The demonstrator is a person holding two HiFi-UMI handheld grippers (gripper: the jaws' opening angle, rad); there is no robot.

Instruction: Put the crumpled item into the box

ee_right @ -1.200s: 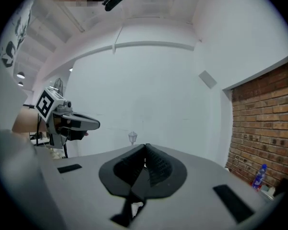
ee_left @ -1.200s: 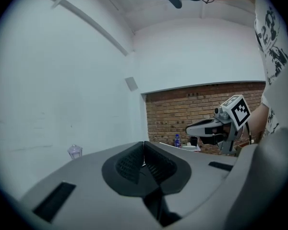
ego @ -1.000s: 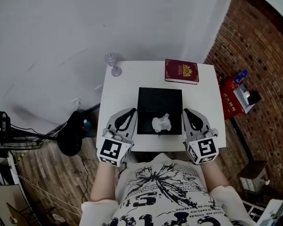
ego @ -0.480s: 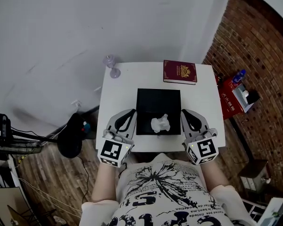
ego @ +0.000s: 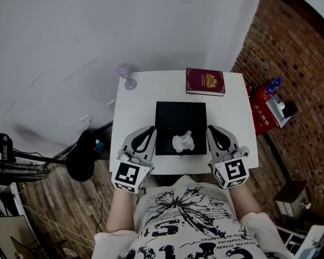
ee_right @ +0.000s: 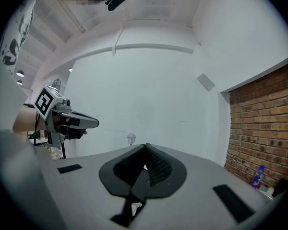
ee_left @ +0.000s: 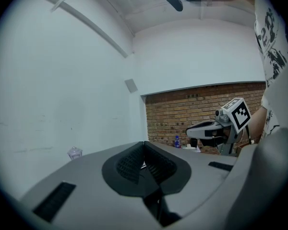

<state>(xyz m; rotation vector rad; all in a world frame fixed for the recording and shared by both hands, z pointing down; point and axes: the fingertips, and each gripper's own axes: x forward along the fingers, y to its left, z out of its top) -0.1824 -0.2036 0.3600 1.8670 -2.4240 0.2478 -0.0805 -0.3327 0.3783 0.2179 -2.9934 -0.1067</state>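
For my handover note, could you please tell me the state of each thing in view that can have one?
Black box: open at the top, crumpled item inside.
Crumpled item: lying in the box, near its front edge.
Red book: closed, lying flat.
Clear glass: upright, apart from the box.
Left claw: shut, nothing in it.
Right claw: shut, nothing in it.

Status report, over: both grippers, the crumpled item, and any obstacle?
Left gripper, right gripper shut, empty, either side of box. Crumpled item inside box, near its front edge. Book and glass beyond the box, out of the way.
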